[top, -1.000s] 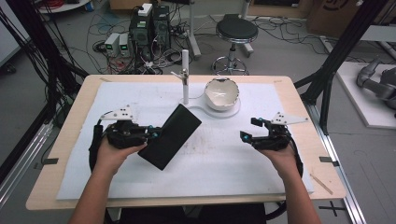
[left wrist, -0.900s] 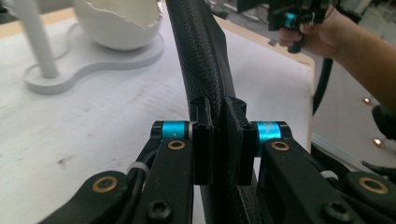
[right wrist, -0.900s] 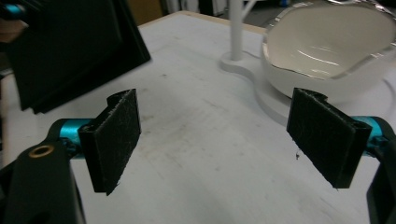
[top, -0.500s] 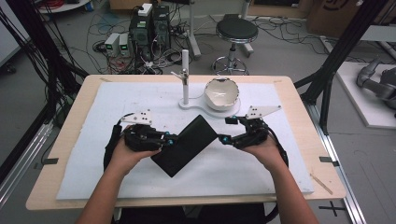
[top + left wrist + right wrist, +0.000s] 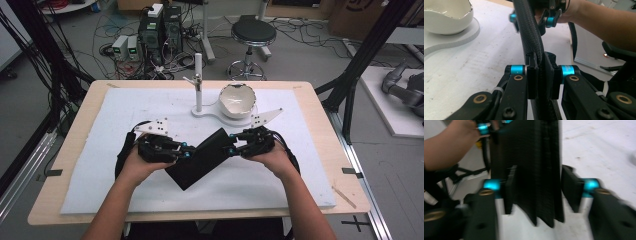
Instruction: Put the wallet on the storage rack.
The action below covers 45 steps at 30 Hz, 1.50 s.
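Near the front edge of the white-covered wooden table [image 5: 100, 195], a flat black textured folder [image 5: 202, 159] slants, its long side running from front-left to back-right. One black hand-held gripper, the left gripper [image 5: 184, 151], pinches its left edge tight. Closing in, the right gripper [image 5: 232, 147] has it between its pads, with a gap showing.

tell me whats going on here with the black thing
A person holds a flat black folder above the white mat with two handheld grippers. The left gripper is clamped on one edge. The right gripper has just been closing around the opposite edge, with a gap visible at one pad.
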Motion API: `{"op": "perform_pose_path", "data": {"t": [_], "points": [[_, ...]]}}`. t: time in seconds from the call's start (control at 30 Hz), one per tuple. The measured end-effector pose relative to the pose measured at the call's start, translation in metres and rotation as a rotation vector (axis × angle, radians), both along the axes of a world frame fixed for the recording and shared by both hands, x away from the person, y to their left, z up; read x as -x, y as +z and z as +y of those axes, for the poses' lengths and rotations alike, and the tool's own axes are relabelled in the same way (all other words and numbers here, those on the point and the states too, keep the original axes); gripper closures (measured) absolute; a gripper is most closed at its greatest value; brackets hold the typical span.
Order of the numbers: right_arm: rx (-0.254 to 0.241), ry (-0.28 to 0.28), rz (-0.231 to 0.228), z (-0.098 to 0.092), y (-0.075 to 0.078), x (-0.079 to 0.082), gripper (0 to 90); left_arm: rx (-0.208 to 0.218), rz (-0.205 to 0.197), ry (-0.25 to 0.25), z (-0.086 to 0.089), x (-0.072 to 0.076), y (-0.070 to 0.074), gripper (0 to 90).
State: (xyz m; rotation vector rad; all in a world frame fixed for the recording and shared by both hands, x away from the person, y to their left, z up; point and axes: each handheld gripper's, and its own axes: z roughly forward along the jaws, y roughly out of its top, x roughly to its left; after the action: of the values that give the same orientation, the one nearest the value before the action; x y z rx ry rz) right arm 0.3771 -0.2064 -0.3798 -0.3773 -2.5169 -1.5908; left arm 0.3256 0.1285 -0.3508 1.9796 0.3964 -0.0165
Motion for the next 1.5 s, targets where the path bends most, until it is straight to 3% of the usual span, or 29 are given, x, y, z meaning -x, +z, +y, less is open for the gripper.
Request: {"op": "perform_pose_path", "data": {"t": [0.1,0.27,0.33,0.43,0.57,0.73,0.8,0.97,1.23,1.5], "points": [[0.005,0.031,0.004,-0.002,0.001,0.001,76.6,0.000,-0.007,0.016,0.003,-0.001,0.000,80.9],[-0.011,0.029,-0.014,-0.003,0.005,0.006,79.0,0.008,-0.022,0.035,0.004,0.000,0.001,77.9],[-0.018,0.028,-0.025,-0.003,0.006,0.007,79.1,-0.003,-0.033,0.066,0.005,-0.001,0.002,75.9],[-0.017,0.010,-0.043,-0.005,0.009,0.009,79.3,0.014,-0.046,0.130,0.011,-0.001,0.005,67.9],[-0.001,-0.060,-0.056,-0.017,0.013,0.008,79.4,0.036,-0.048,0.201,0.024,-0.002,0.008,56.2],[-0.046,-0.127,-0.086,-0.038,0.021,0.009,79.5,0.054,-0.044,0.269,0.044,-0.002,0.009,42.0],[-0.057,-0.157,-0.090,-0.045,0.026,0.011,79.6,0.072,-0.038,0.284,0.053,0.000,0.008,39.6],[-0.092,-0.227,-0.124,-0.065,0.037,0.013,79.7,0.070,-0.040,0.336,0.071,0.004,0.000,31.5],[-0.125,-0.310,-0.180,-0.086,0.061,0.013,79.8,0.027,-0.084,0.395,0.086,0.010,-0.011,27.6],[-0.122,-0.426,-0.207,-0.100,0.084,0.000,80.1,0.040,-0.089,0.403,0.088,0.010,-0.012,24.9]]}}
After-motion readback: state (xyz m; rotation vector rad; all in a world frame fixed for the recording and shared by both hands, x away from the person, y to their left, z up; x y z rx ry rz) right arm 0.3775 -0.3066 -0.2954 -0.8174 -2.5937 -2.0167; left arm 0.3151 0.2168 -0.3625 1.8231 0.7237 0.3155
